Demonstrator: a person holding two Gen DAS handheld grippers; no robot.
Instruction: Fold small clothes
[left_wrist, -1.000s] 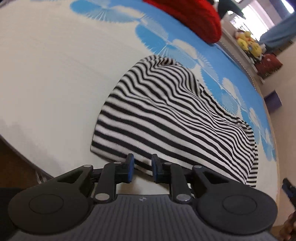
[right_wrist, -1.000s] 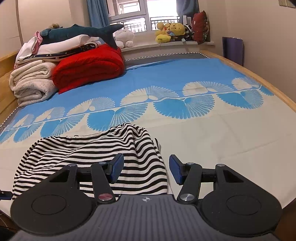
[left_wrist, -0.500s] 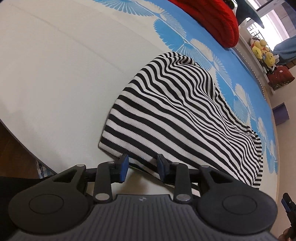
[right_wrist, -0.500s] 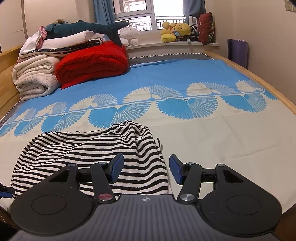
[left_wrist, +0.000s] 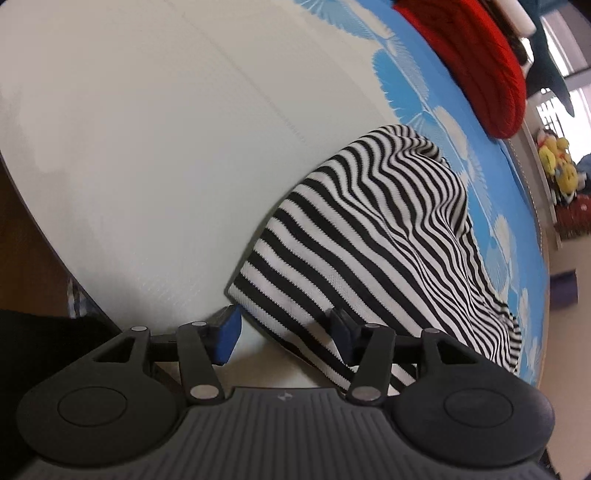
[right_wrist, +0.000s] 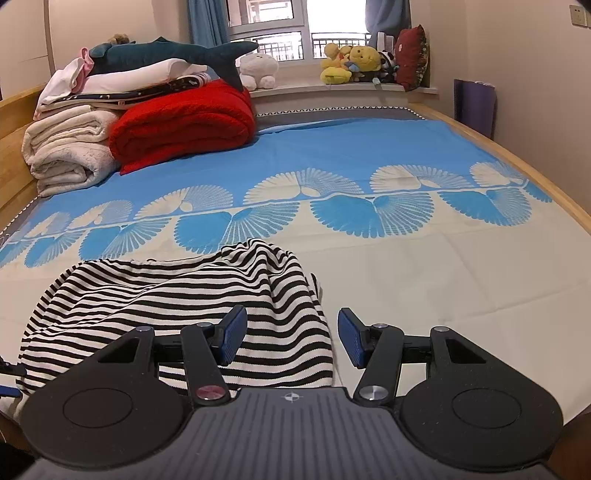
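A black-and-white striped garment (left_wrist: 388, 236) lies bunched on the bed sheet (left_wrist: 147, 147) near its front edge; it also shows in the right wrist view (right_wrist: 192, 295). My left gripper (left_wrist: 284, 328) is open, its fingers straddling the garment's near left corner. My right gripper (right_wrist: 290, 338) is open, with its left finger over the garment's right hem and its right finger over bare sheet.
A red folded blanket (right_wrist: 184, 125), white towels (right_wrist: 66, 147) and a plush shark (right_wrist: 166, 53) are stacked at the bed's far left. Soft toys (right_wrist: 354, 62) sit on the windowsill. A wooden bed frame (right_wrist: 517, 155) runs along the right.
My left gripper opened wide from nearly shut and moved to the garment's left corner. My right gripper stayed open and barely moved.
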